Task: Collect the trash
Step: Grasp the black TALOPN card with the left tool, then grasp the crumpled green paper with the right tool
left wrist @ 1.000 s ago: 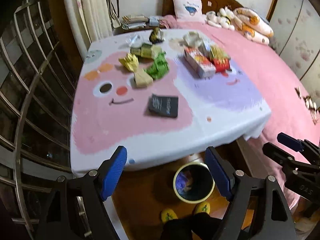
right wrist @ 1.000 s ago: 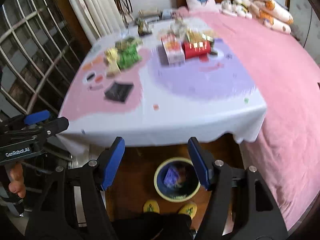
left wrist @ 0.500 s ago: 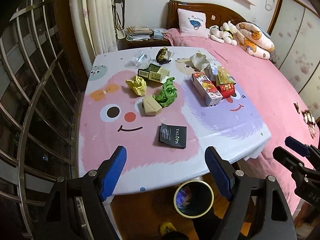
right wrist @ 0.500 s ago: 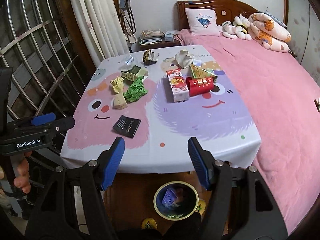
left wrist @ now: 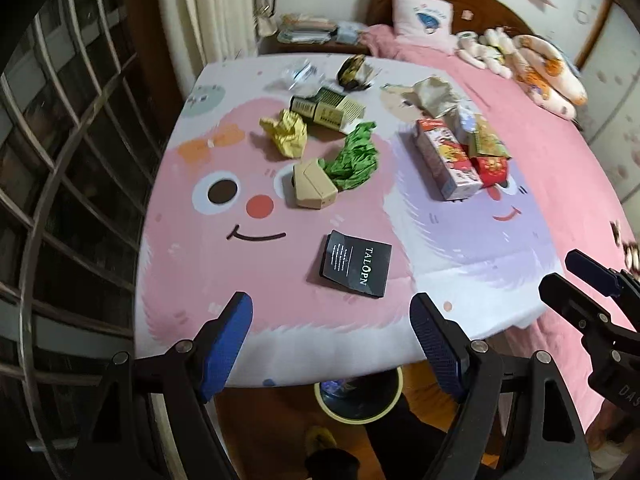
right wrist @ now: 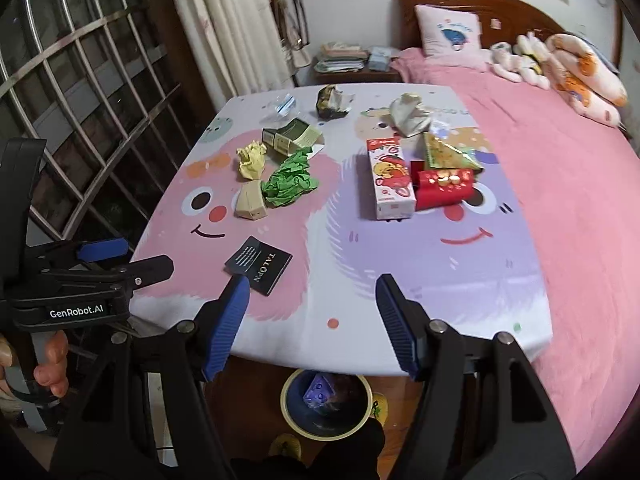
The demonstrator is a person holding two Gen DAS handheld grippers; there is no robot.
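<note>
While both grippers (left wrist: 332, 336) (right wrist: 312, 316) are hanging wide open, empty,
trash is lying beyond them on the table (right wrist: 440, 272).

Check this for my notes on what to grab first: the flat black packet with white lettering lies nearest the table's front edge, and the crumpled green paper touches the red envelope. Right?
Partly. The flat black packet with white lettering does lie nearest the front edge. But the crumpled green paper touches the small tan carton, not the red envelope, which lies apart beside the tall cartoon-printed box. The right wrist view shows it.
</note>
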